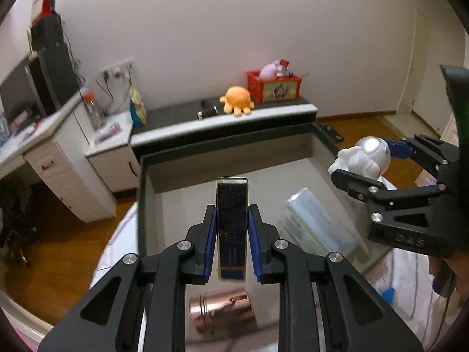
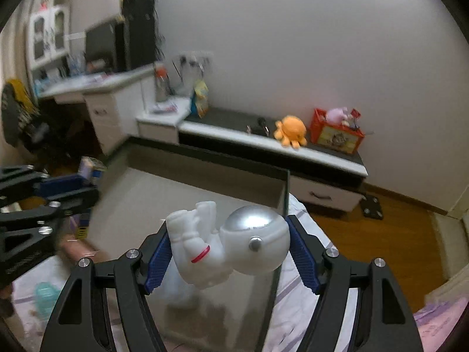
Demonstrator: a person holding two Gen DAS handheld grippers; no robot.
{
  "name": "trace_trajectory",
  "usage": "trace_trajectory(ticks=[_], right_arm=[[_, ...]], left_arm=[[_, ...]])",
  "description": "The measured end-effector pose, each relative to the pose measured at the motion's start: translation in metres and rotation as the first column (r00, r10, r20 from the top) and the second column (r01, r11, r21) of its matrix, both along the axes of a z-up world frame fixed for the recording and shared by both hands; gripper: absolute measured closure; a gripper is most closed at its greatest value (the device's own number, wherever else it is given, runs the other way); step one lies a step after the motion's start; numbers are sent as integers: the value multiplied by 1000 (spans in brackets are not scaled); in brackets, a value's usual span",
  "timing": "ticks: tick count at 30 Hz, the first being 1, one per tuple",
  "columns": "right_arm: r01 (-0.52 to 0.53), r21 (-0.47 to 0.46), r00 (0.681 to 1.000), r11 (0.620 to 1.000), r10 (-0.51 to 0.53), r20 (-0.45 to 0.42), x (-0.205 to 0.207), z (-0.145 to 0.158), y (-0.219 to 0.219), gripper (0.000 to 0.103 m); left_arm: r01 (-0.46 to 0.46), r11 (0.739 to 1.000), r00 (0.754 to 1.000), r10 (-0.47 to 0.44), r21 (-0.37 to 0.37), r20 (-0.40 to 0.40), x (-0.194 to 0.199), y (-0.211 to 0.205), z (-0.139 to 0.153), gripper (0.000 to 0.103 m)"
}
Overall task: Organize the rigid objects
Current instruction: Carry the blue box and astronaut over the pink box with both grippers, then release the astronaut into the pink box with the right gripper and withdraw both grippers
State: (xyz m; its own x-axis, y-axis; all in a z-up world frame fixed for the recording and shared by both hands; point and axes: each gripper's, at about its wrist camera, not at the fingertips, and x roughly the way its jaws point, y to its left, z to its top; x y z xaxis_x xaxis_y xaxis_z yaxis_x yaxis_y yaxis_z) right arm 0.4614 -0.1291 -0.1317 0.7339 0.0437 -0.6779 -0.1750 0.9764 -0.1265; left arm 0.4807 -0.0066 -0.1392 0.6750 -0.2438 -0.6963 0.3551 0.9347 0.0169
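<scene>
Two items held, both above an open dark-rimmed box [image 1: 140, 193] with a pale floor. Left gripper [image 1: 231, 228] fingers clamp a slim dark box [image 1: 231, 214] upright over the middle; right gripper [image 2: 228, 249] fingers pinch a white astronaut figure [image 2: 231, 243] with silver helmet, tilted sideways, over the box's right wall. Inside the box lies a clear plastic packet [image 1: 316, 223]. Copper-coloured cylinder [image 1: 219, 311] lies on its side just below the left fingers. Behind, a desk [image 1: 234, 120] carries an orange octopus plush [image 1: 236, 100] and red crate [image 1: 274, 86].
</scene>
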Motion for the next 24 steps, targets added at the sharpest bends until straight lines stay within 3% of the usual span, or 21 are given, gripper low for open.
trace_trajectory(ticks=[3, 11, 13, 15, 17, 20, 24], right_arm=[[10, -56, 999, 998, -13, -48, 20, -18, 0, 29], [-46, -50, 992, 998, 40, -119, 39, -34, 9, 29], [-51, -12, 990, 999, 49, -132, 42, -34, 8, 29], [-56, 8, 989, 998, 57, -137, 45, -34, 6, 29], [-63, 24, 988, 998, 66, -137, 45, -34, 5, 29], [-56, 49, 988, 997, 63, -142, 40, -33, 2, 23], [-54, 83, 992, 995, 63, -107, 27, -24, 0, 23]], left_arm=[[8, 1000, 999, -7, 28, -48, 18, -7, -16, 82], [13, 999, 994, -8, 52, -112, 37, -17, -40, 82], [14, 998, 994, -7, 64, -112, 36, -18, -43, 80], [6, 998, 994, 1, 62, -108, 34, -17, -42, 69], [-6, 998, 996, 11, 60, -85, 28, -15, -39, 40], [-28, 998, 999, 30, 50, -45, 19, -8, -29, 29], [-54, 998, 998, 54, 15, 10, -1, 3, -13, 17]])
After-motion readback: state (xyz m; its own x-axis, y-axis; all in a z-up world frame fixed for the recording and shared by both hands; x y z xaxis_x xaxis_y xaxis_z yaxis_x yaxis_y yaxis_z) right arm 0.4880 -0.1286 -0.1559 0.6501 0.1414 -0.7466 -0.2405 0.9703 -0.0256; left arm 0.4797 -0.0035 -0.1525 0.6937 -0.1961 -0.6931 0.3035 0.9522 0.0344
